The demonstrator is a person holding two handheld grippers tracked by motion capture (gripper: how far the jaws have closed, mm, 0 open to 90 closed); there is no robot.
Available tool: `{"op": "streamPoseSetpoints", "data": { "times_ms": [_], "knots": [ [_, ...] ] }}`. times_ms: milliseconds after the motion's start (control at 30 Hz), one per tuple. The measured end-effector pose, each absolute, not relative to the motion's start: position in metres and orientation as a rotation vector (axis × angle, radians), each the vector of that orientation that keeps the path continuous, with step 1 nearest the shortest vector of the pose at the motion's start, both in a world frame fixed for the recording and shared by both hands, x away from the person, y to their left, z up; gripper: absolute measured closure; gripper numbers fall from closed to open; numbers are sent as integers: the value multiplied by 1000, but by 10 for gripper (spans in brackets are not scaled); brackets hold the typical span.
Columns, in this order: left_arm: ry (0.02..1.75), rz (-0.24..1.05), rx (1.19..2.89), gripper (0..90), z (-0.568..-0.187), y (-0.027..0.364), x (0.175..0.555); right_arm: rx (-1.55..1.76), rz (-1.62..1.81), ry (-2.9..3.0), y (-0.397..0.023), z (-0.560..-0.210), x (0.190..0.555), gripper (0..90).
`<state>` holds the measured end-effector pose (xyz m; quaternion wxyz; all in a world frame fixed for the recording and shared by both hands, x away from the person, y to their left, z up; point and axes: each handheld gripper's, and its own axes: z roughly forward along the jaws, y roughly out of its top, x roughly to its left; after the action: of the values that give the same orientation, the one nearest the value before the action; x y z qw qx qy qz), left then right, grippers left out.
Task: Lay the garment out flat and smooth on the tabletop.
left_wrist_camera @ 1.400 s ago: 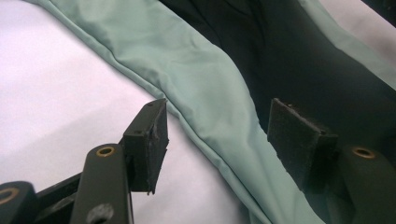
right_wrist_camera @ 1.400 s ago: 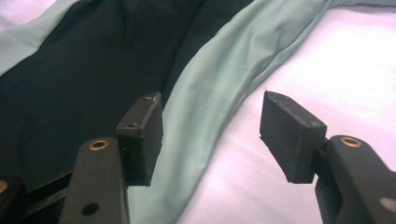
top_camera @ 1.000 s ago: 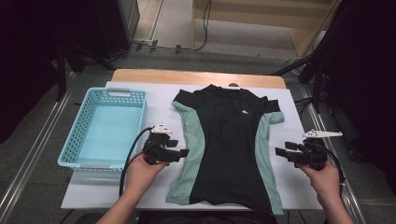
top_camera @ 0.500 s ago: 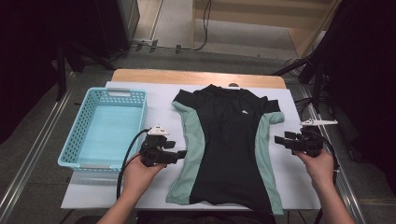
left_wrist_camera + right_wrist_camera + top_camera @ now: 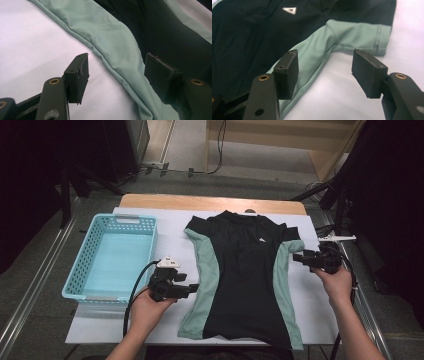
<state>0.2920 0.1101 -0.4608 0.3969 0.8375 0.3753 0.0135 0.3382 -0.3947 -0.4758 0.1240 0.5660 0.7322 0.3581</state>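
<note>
A black shirt (image 5: 240, 270) with pale green side panels lies flat, front up, on the white table cover (image 5: 165, 225). My left gripper (image 5: 194, 288) points at the shirt's left green edge. In the left gripper view my left gripper (image 5: 117, 63) is open, its jaws either side of the green hem (image 5: 117, 37) without pressing on it. My right gripper (image 5: 297, 257) is at the shirt's right side, by the short sleeve. In the right gripper view my right gripper (image 5: 325, 61) stands open over the green panel below the sleeve (image 5: 362, 35), holding nothing.
A light blue plastic basket (image 5: 152, 245) with nothing in it stands left of the shirt, close to my left hand. The wooden table edge (image 5: 210, 202) runs along the back. White cover lies bare right of the shirt (image 5: 320, 310).
My right hand has moved away from the person, up along the shirt's right side to the sleeve. The left hand has stayed where it was.
</note>
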Motion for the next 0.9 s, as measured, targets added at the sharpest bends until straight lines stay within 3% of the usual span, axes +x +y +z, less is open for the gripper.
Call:
{"op": "streamPoseSetpoints", "data": {
  "times_ms": [900],
  "knots": [
    [938,44,2127,371,-464,118,275,1722,965,2060,-413,-485,390,426]
  ]
}}
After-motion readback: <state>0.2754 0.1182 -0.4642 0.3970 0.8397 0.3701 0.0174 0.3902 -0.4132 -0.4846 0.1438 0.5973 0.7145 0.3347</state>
